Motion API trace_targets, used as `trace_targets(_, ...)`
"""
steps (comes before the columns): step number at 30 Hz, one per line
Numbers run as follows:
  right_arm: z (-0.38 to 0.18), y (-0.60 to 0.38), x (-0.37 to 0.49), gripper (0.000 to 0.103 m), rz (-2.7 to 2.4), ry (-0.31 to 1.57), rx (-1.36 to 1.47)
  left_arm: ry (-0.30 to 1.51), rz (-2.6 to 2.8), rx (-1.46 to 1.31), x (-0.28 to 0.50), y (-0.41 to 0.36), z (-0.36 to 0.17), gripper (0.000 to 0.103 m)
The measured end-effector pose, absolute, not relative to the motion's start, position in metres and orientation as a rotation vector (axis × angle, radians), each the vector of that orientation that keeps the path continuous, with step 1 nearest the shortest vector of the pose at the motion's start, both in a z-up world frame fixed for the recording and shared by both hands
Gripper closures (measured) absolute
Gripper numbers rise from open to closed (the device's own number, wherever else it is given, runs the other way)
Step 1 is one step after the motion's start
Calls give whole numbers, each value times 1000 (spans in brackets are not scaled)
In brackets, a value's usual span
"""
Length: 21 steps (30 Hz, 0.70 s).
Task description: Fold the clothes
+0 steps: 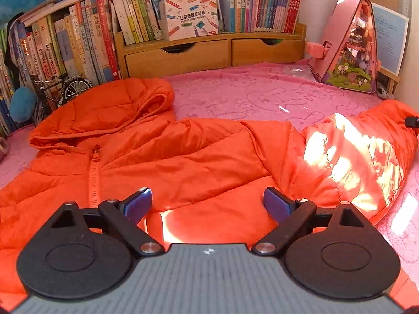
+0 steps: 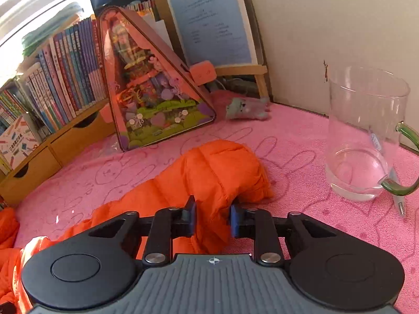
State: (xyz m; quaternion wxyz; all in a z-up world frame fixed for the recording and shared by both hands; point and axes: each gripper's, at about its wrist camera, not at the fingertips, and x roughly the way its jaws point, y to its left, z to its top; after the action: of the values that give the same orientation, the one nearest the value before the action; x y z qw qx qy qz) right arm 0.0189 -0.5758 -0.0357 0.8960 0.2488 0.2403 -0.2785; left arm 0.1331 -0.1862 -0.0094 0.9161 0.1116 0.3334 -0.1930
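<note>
An orange puffer jacket (image 1: 162, 157) lies spread front-up on a pink blanket (image 1: 248, 96), hood at the upper left, zipper running down its left side. My left gripper (image 1: 207, 201) hovers open just above the jacket's chest, nothing between its blue pads. One sleeve (image 1: 361, 154) stretches off to the right in a patch of sunlight. In the right wrist view that sleeve (image 2: 217, 172) runs up to its cuff, and my right gripper (image 2: 212, 219) is shut on the sleeve, its blue pads pinching the orange fabric just short of the cuff.
A wooden shelf (image 1: 214, 52) full of books lines the back. A pink triangular toy box (image 2: 152, 89) stands behind the sleeve. A clear glass jug (image 2: 364, 136) with a green handle stands right of the cuff, a pen beside it. A small plush (image 2: 246, 108) lies by the wall.
</note>
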Motion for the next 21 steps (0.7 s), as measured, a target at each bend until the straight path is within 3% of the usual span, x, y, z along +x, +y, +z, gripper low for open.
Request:
trace_targets(7, 51, -476, 39, 90, -321, 334, 338, 567, -120, 259, 118, -64, 12, 10)
trace_targets(12, 89, -354, 69, 90, 3, 288, 212, 614, 61, 185, 107, 20, 6, 10)
trace_targets(21, 45, -131, 114, 90, 451, 492, -20, 705, 166, -33, 94, 104, -26, 7)
